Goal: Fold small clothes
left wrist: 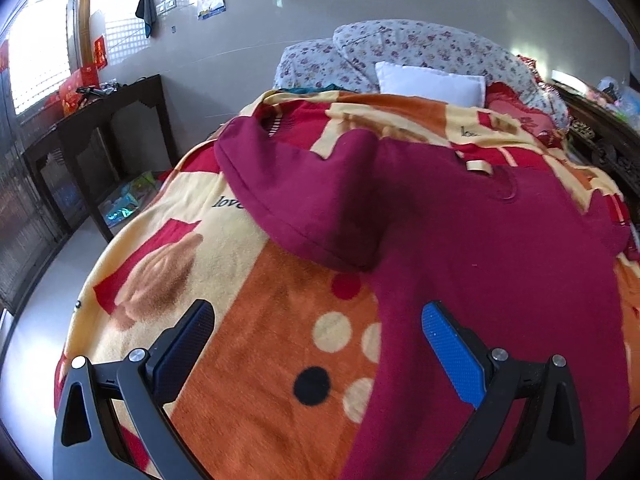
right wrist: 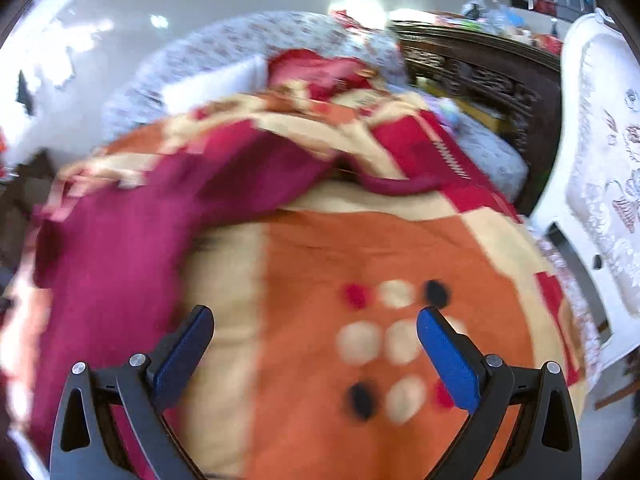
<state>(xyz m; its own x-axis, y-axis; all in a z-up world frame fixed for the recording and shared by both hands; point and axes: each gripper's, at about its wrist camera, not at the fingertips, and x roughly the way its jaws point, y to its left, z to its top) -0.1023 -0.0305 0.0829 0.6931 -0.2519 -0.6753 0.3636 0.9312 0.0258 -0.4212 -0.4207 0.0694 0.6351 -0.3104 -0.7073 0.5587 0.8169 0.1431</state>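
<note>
A maroon garment (left wrist: 460,240) lies spread on the patterned orange, cream and red blanket (left wrist: 256,344) on the bed. One sleeve (left wrist: 304,200) is folded across toward the left. My left gripper (left wrist: 316,316) is open and empty, above the garment's lower left edge. In the right wrist view the same garment (right wrist: 132,216) lies to the left, blurred. My right gripper (right wrist: 316,320) is open and empty, over bare blanket (right wrist: 320,248) to the right of the garment.
Floral pillows (left wrist: 400,52) and a white pillow (left wrist: 432,80) lie at the head of the bed. A dark wooden side table (left wrist: 92,128) stands at the left. A carved dark headboard (right wrist: 492,76) and a white embroidered cloth (right wrist: 604,160) are at the right.
</note>
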